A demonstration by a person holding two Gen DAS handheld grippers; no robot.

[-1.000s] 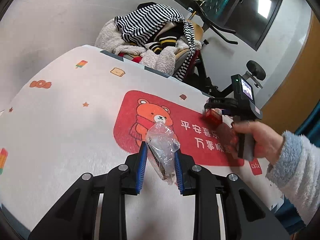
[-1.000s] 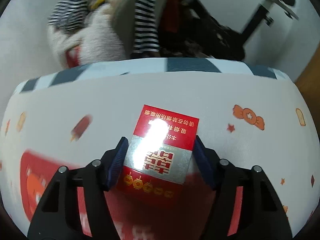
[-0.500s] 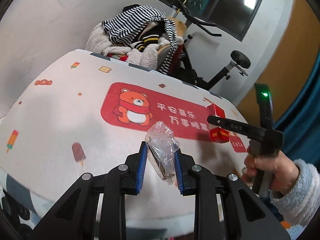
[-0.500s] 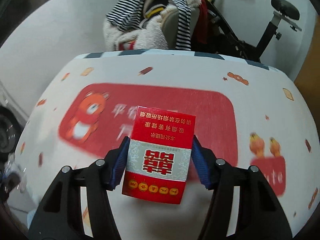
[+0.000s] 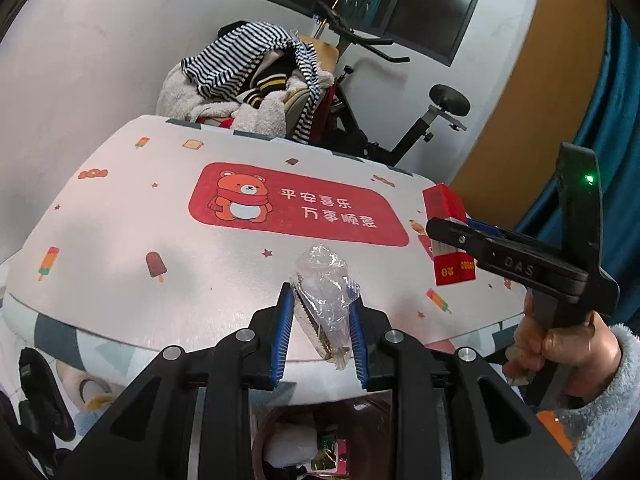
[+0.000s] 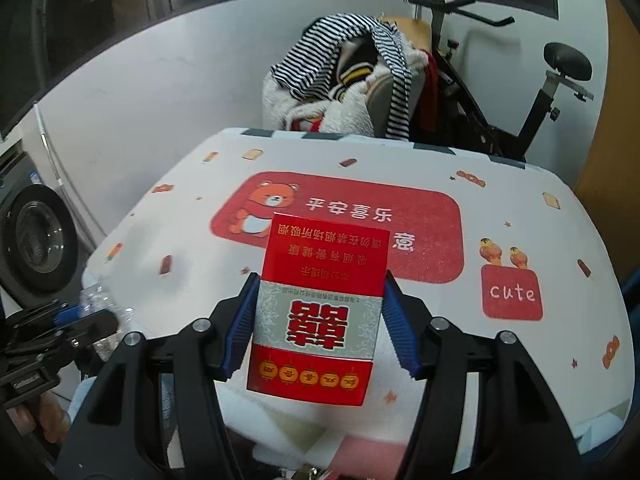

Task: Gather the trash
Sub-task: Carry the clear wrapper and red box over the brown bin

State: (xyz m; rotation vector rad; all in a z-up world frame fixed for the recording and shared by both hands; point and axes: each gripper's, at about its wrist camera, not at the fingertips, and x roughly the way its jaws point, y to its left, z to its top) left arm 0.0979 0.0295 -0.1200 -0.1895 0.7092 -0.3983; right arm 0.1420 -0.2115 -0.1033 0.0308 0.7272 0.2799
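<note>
My left gripper (image 5: 320, 298) is shut on a crumpled clear plastic wrapper (image 5: 324, 276), held just past the near edge of the table (image 5: 120, 240). Below it a brown bin (image 5: 258, 436) shows, with scraps inside. My right gripper (image 6: 322, 280) is shut on a red and silver cigarette box (image 6: 320, 320), pads pressed on its two sides, above the table's near edge. In the left wrist view the right gripper (image 5: 452, 226) hangs at the right with the box (image 5: 440, 200), a hand in a fleecy sleeve gripping its handle. The left gripper (image 6: 76, 316) sits low at the left in the right wrist view.
The table carries a white cloth with a red bear panel (image 5: 296, 204). Behind it stand a chair piled with striped clothes (image 5: 248, 76) and an exercise bike (image 5: 400, 136). A washing machine (image 6: 36, 236) stands at the left, a blue curtain (image 5: 608, 120) at the right.
Both grippers have drawn back from over the table to its near edge and risen, each keeping its load. The bin has come into view under the left gripper.
</note>
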